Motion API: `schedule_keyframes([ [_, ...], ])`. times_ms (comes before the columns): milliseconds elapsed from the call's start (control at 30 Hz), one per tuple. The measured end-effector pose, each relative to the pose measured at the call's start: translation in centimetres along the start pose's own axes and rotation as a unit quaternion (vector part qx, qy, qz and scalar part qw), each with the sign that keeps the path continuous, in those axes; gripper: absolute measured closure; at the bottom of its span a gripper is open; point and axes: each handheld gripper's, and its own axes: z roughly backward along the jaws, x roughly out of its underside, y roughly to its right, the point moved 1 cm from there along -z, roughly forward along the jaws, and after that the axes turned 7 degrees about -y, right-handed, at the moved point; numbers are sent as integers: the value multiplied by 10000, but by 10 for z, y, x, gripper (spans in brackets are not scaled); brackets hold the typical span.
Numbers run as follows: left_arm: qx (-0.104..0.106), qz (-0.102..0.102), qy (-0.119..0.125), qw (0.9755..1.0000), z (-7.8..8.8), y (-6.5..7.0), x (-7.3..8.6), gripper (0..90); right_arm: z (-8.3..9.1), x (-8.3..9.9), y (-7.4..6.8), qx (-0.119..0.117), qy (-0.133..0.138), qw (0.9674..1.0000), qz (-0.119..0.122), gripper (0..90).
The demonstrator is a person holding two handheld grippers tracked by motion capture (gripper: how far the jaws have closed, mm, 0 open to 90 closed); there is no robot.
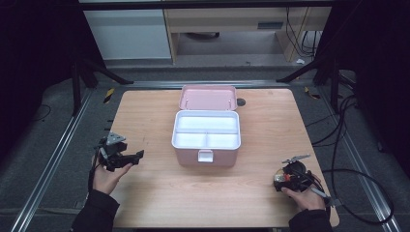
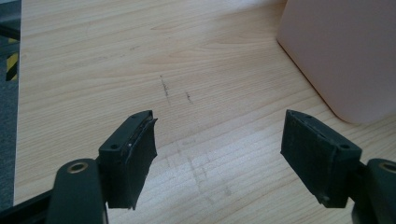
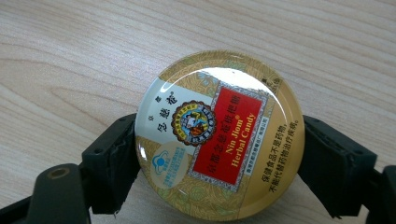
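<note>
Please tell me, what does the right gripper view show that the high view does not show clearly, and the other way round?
The right gripper view shows the round candy tin up close: gold rim, red label reading "Nin Jiom Herbal Candy", pressed between the two black pads.

The high view shows the open pink box with white compartments at the table's middle, its lid raised behind, and the left gripper, open and empty.

Both show the wooden table and the right gripper holding the tin, which is just a small blur from above.
</note>
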Motion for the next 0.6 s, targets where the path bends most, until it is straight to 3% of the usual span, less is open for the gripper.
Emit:
schedule_keyframes([
  [133,28,-11,29,10000,1,2,-1,259,5,-2,0,-2,193,9998,-31,161],
  [300,99,-37,76,9999,3,4,-4,287,19,-5,3,8,771,9968,-213,158],
  [400,181,-72,142,9997,6,8,-9,310,28,-9,4,11,1169,9929,-237,176],
  [600,306,-163,310,9989,11,16,-23,324,44,-21,2,-181,1882,9816,-276,217],
])
